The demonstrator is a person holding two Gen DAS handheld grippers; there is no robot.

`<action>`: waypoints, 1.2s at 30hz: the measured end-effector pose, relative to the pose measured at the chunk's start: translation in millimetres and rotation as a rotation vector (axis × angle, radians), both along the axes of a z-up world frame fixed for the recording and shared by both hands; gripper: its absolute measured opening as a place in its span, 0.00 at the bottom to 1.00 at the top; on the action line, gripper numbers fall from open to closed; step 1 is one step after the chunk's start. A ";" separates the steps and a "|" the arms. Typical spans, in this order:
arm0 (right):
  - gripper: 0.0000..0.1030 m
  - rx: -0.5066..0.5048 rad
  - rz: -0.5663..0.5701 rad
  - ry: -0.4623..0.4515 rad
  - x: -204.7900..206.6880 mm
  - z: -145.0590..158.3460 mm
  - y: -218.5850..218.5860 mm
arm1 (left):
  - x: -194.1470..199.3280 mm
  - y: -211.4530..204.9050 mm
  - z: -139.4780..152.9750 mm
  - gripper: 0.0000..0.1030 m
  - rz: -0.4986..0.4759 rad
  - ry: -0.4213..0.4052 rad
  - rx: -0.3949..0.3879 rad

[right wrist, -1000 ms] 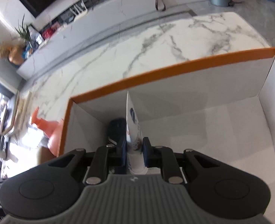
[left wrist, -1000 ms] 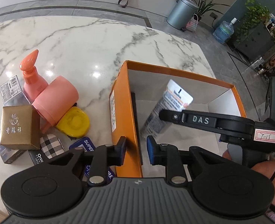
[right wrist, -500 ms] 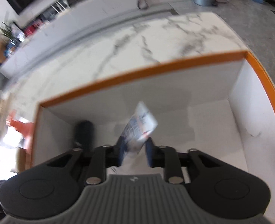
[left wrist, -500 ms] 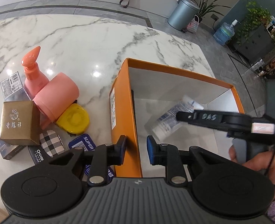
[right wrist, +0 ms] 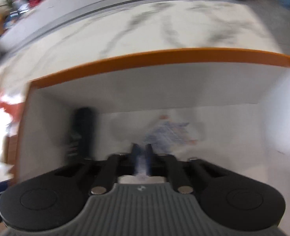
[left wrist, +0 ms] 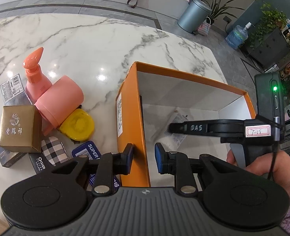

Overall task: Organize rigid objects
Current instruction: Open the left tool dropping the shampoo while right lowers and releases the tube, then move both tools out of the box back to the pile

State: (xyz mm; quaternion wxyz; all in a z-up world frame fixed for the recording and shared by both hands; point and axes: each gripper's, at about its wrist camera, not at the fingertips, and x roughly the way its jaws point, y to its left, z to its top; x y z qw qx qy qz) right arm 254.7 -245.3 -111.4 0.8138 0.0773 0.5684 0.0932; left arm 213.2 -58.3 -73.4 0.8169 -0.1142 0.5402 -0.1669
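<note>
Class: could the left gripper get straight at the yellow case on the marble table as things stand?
Probably not yet: the left gripper is clamped on the orange box wall. Nothing covers the yellow case, so it could reach after letting go.

Bright daylight, glare spots on the marble table (left wrist: 97,45). Sharp in the left wrist view, fisheye-curved at edges. Heavily motion-blurred throughout the right.

The left gripper (left wrist: 143,156) points steeply downward, its blue-padded jaws set a little apart, straddling a thin wall. The right gripper (right wrist: 142,155), gripped from below by a hand (left wrist: 263,163), angles downward too, its jaws drawn together, blurred.
</note>
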 end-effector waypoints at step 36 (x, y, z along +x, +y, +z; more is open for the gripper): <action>0.37 -0.077 0.299 0.006 -17.6 -0.5 29.3 | 3.3 4.4 -1.9 0.19 0.000 0.021 -0.002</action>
